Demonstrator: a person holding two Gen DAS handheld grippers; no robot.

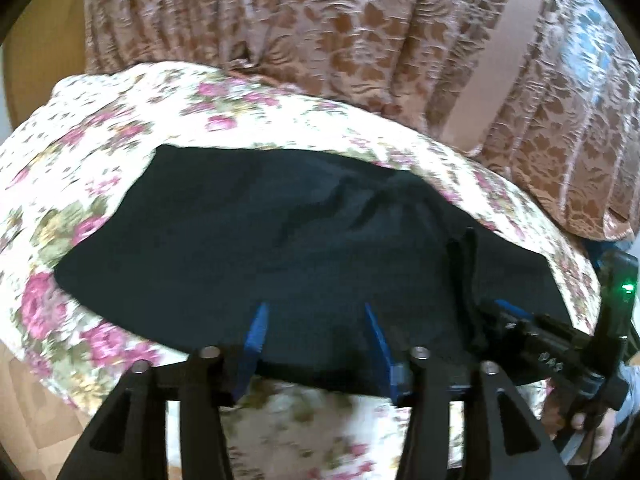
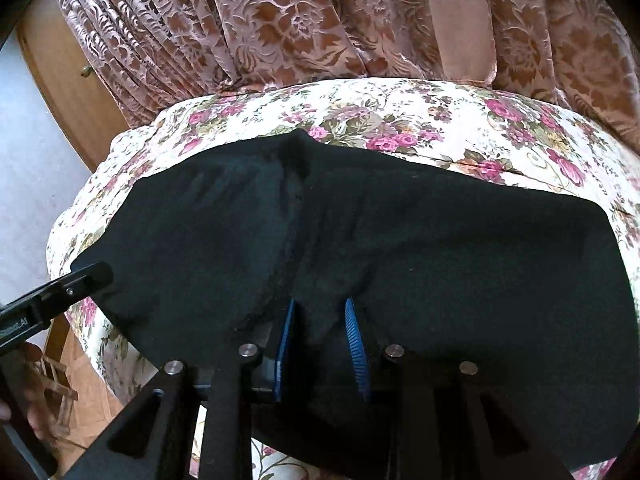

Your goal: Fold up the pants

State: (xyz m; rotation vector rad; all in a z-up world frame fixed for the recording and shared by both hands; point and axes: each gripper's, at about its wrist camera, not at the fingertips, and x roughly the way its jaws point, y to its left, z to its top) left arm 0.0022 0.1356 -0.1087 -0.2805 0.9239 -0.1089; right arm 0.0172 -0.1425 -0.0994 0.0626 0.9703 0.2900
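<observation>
Black pants (image 1: 280,240) lie spread across a bed with a floral cover (image 1: 100,152); they also fill the right wrist view (image 2: 440,240). My left gripper (image 1: 316,312) is open, its blue fingers (image 1: 258,328) over the near edge of the pants. My right gripper (image 2: 320,308) is open with its blue fingers (image 2: 354,340) resting over the near part of the pants, beside a raised fold (image 2: 288,240). The right gripper also shows at the right of the left wrist view (image 1: 552,344), and the left gripper shows at the left of the right wrist view (image 2: 60,296).
A brown patterned curtain (image 2: 320,20) hangs behind the bed. A wooden cabinet (image 2: 68,92) stands at the back left. The bed's near edge drops to a wood-pattern floor (image 1: 24,420). A small wooden object (image 2: 52,384) sits on the floor at left.
</observation>
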